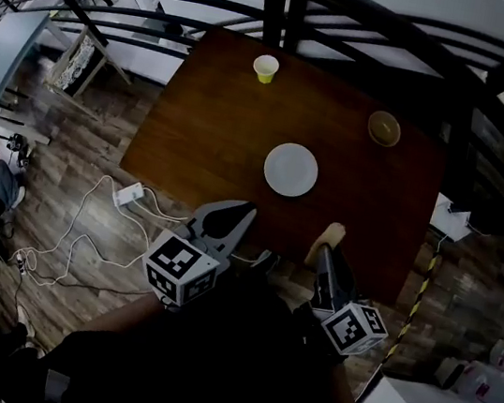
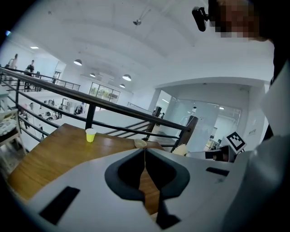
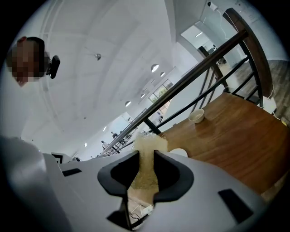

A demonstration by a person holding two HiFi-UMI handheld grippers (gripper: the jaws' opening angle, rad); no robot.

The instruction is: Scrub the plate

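Plate (image 1: 290,169) lay flat mid-bench, untouched. Right hand-held gripper (image 1: 326,251) hovered near plate's front-right rim, jaws clamped on sponge (image 3: 147,163). Left hand-held gripper (image 1: 249,210) near plate's front-left, jaws pressed together, empty. Plate probably stiff, slick, breakable, prone to slide: best pinned at rim

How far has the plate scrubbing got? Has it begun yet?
Done: the right gripper holds a sponge in its jaws. In hand: nothing touches the plate on the table; both grippers hang short of it, the left gripper shut and empty. Left: all the scrubbing.
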